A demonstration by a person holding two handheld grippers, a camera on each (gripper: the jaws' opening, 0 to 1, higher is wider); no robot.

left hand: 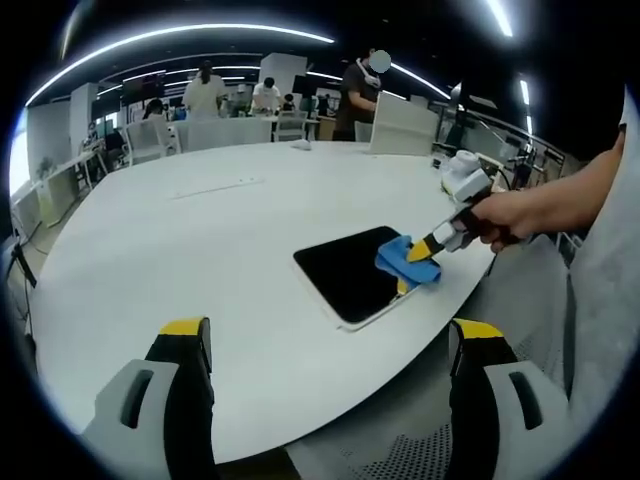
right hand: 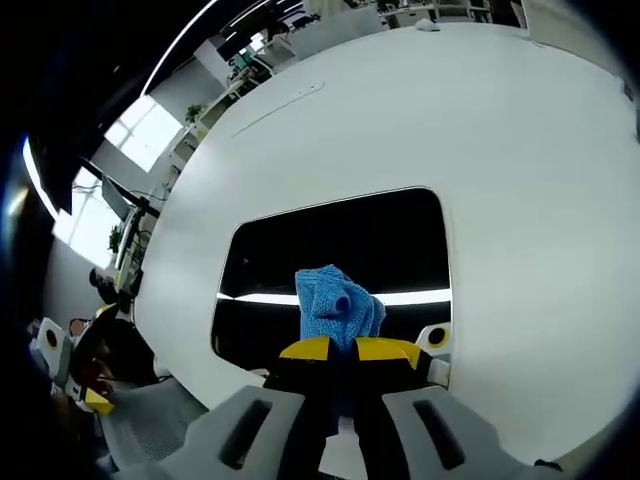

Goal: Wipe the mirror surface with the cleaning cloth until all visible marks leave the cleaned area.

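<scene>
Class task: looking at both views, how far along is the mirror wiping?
Done: the right claw has the blue cloth pinched and set on the mirror. In hand: the cloth sits at the mirror's near edge. Left: wiping the remaining dark glass; no marks are discernible. The left claw is open above the table.

The broad white oval table (left hand: 200, 240) is lying open across its far and left stretches, giving a gripper free passage there. Near the right edge, the dark rectangular mirror in a white frame (left hand: 350, 272) is taking up room, with the bunched blue cleaning cloth (left hand: 407, 262) and the right gripper (left hand: 432, 247) sitting over its near-edge corner.
</scene>
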